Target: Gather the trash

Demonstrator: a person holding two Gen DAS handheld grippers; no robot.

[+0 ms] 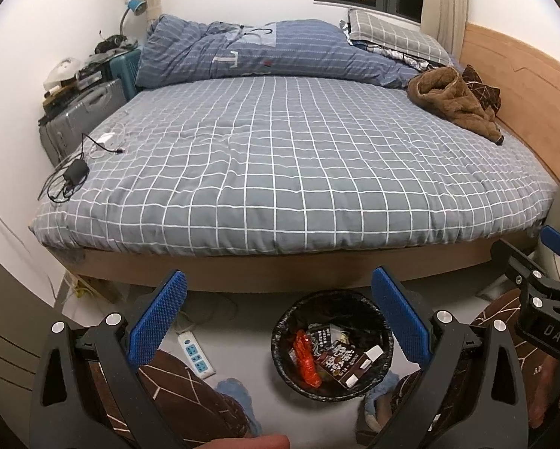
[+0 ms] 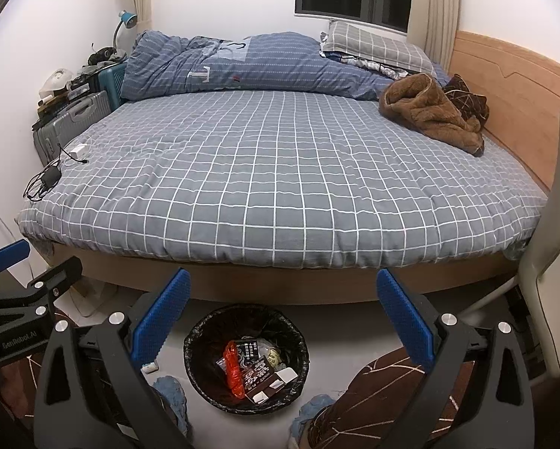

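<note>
Both blue-padded grippers, left (image 1: 278,318) and right (image 2: 283,318), are held wide apart and empty above the near black-lined round bin (image 1: 280,336), where rummaging could tip it.

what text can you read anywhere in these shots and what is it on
"DAS": on the black body of the right gripper, seen in the left wrist view; the rest is cut off.
"BenRobot.AI": faint, on the left gripper body in the right wrist view.
"T": large pale letter on the blue duvet.
Brown box in the trash bin: large white Chinese characters, too blurred to read.
Dark packet beside it: small print, unreadable.
</note>
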